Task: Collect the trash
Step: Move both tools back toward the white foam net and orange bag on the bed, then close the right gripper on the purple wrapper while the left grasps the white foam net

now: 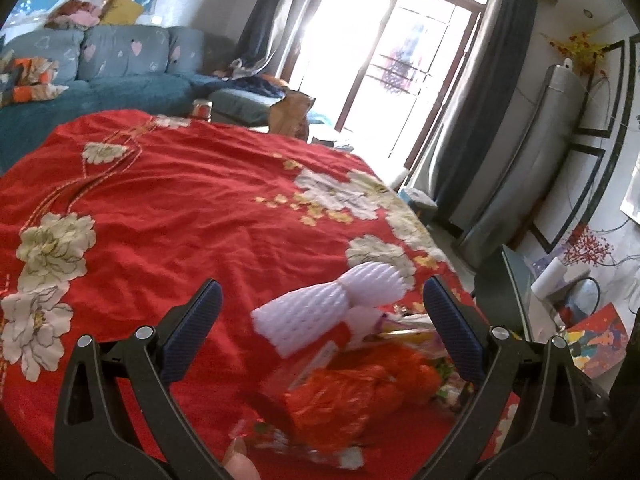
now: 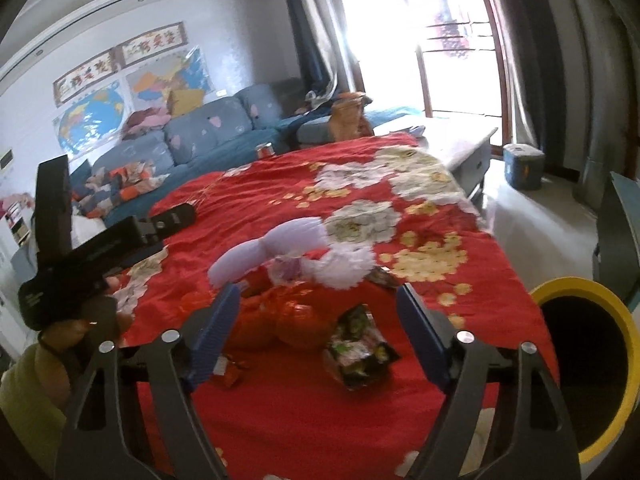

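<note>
A red floral cloth [image 2: 280, 400] covers the table, and the trash lies in one heap at its near end. The heap holds white foam nets [image 1: 304, 312], an orange mesh bag [image 2: 288, 320], a dark printed wrapper [image 2: 360, 344] and a small orange scrap [image 2: 232, 372]. The wrapper carries print, but it is too blurred to read.

The left gripper [image 1: 322, 304] stands wide open with nothing held; the foam nets and the mesh bag lie on the cloth between its fingers, apart from the pads. The right gripper [image 2: 318, 312] is also wide open and empty, with the mesh bag and wrapper below its gap.

A yellow-rimmed bin [image 2: 592, 364] stands just beside the table's right edge. Wall maps [image 2: 96, 116] and framed scrolls [image 2: 120, 64] hang behind the sofa [image 2: 192, 140]; their characters cannot be made out.
</note>
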### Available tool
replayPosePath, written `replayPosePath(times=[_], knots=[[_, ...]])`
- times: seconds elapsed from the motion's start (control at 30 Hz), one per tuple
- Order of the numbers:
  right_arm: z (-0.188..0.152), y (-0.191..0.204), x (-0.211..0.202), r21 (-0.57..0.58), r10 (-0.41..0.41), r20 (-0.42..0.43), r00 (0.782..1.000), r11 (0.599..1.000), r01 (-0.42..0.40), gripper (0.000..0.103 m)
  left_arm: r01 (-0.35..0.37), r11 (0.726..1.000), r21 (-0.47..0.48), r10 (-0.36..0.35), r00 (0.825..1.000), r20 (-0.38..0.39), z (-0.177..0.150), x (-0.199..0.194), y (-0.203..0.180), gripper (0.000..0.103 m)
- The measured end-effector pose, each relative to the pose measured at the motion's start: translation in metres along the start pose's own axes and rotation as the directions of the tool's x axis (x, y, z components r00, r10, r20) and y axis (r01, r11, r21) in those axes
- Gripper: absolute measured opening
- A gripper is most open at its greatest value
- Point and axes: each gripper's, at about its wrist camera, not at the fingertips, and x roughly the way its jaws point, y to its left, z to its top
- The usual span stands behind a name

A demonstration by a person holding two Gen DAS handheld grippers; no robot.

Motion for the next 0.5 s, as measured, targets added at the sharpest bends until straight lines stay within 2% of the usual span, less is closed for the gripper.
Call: replayPosePath(times=[0.17,0.33,0.5], knots=[[0.002,0.009,0.017,-0.008,0.040,-0.042,0.998,0.999,-0.040,0.064,0.031,0.999,-0.017,-0.032,0.998,-0.056,-0.002,0.013,0.017,0.092],[0.005,0.015,0.031,-0.011,0.060,-0.065,0.996,0.998,-0.061,0.054,0.063,0.997,-0.053,-0.069,0.992,-0.106,-0.005,0.025,0.029,0.085],[0.007,0.015,0.046,-0.003,0.074,-0.092,0.993,0.997,-0.075,0.049,0.122,0.987,-0.103,-0.138,0.977,-0.161,-0.009,0.042,0.039,0.081]])
